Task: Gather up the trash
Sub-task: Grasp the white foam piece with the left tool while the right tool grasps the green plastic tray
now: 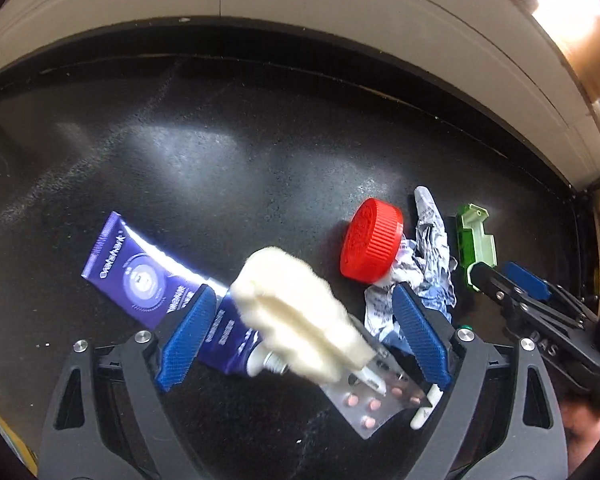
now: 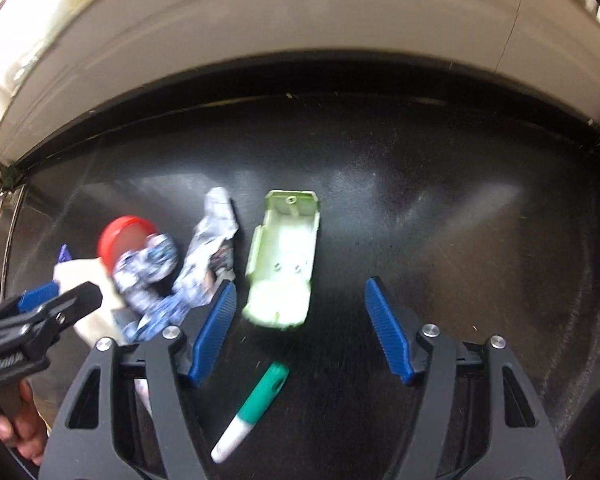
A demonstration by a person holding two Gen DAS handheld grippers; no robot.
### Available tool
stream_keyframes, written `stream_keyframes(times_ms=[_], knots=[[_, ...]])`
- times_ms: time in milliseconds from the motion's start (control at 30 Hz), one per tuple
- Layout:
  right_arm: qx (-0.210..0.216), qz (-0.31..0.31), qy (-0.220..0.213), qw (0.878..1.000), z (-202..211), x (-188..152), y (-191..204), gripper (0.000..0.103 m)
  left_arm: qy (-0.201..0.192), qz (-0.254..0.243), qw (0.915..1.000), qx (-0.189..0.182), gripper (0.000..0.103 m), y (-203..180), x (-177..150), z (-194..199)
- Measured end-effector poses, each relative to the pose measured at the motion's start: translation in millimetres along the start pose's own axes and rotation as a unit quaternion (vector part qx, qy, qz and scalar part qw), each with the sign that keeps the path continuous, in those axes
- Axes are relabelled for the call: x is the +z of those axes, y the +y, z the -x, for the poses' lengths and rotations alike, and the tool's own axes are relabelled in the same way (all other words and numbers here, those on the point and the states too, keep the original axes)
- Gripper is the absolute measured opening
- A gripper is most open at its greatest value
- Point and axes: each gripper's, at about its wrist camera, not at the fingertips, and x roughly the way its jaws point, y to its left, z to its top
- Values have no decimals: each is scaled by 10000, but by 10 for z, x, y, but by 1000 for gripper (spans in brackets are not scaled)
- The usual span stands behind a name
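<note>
Trash lies on a black tabletop (image 1: 220, 140). My left gripper (image 1: 304, 336) is open, its blue pads wide apart on either side of a cream fluffy pad (image 1: 296, 312) without touching it. Under that pad lie a dark blue tube (image 1: 140, 276) and a blister pack of pink pills (image 1: 372, 400). A red cap (image 1: 372, 240), crumpled printed paper (image 1: 420, 272) and a pale green plastic shell (image 1: 476, 244) lie to the right. My right gripper (image 2: 302, 336) is open just below the green shell (image 2: 284, 256), with a green-and-white marker (image 2: 252, 412) beneath it.
A white wall (image 2: 300, 40) runs along the table's far edge. In the right wrist view the left gripper (image 2: 64, 294) comes in from the left beside the crumpled paper (image 2: 204, 264) and red cap (image 2: 124, 240). A hand (image 2: 24, 440) shows at the bottom left.
</note>
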Motion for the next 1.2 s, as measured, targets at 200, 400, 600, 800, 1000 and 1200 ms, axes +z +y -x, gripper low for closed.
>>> stream_keyframes(times_ms=[200, 400, 600, 800, 1000, 1200], knots=[[-31, 238, 43, 9997, -138, 98, 72, 43, 126, 150, 9998, -34, 64, 39, 74, -174], [-115, 289, -83, 9995, -28, 130, 110, 33, 94, 317, 9993, -173, 31, 92, 99, -86], [-79, 257, -415, 9988, 356, 14, 128, 33, -122, 131, 9994, -293, 31, 77, -7, 370], [-151, 270, -694, 9971, 742, -226, 186, 33, -395, -324, 9985, -169, 30, 39, -225, 701], [-161, 269, -649, 9974, 838, -515, 264, 33, -204, -437, 9988, -90, 28, 157, -500, 666], [-163, 309, -561, 9978, 852, -820, 300, 33, 47, -743, 9972, -2, 29, 321, -864, 371]])
